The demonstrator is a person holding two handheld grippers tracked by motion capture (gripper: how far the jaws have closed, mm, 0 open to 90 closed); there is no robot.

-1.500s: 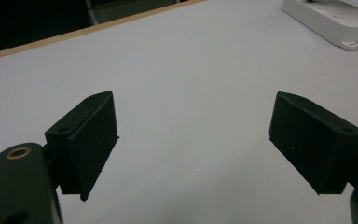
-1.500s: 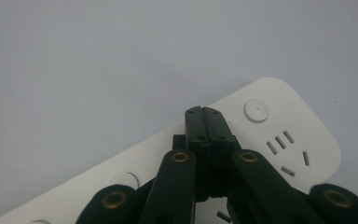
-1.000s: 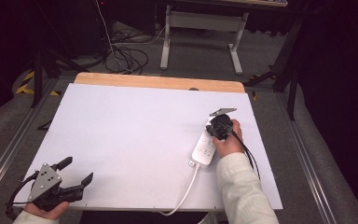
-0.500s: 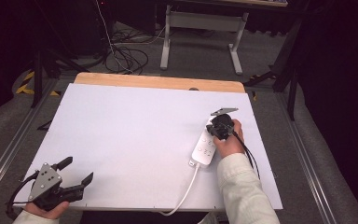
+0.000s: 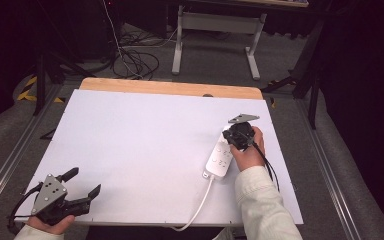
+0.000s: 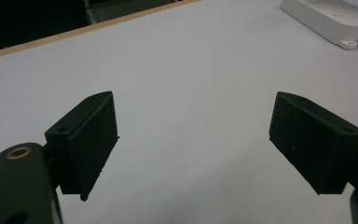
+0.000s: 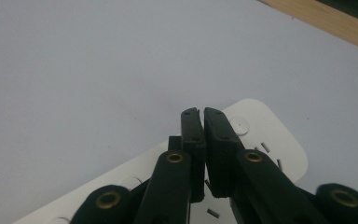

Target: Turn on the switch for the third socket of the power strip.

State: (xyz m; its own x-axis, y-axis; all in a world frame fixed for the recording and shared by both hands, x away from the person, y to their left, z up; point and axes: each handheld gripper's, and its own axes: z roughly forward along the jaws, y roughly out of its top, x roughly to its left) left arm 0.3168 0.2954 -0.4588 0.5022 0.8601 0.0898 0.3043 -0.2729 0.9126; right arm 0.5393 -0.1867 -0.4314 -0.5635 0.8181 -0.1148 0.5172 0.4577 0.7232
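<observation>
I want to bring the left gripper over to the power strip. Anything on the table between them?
Nothing visible. The left gripper sits at the near left corner, jaws open, and the white table is bare all the way to the power strip, where the right gripper rests, jaws shut.

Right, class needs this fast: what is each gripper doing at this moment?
Left gripper: open, holding nothing.
Right gripper: shut, empty, over the white power strip.
</observation>
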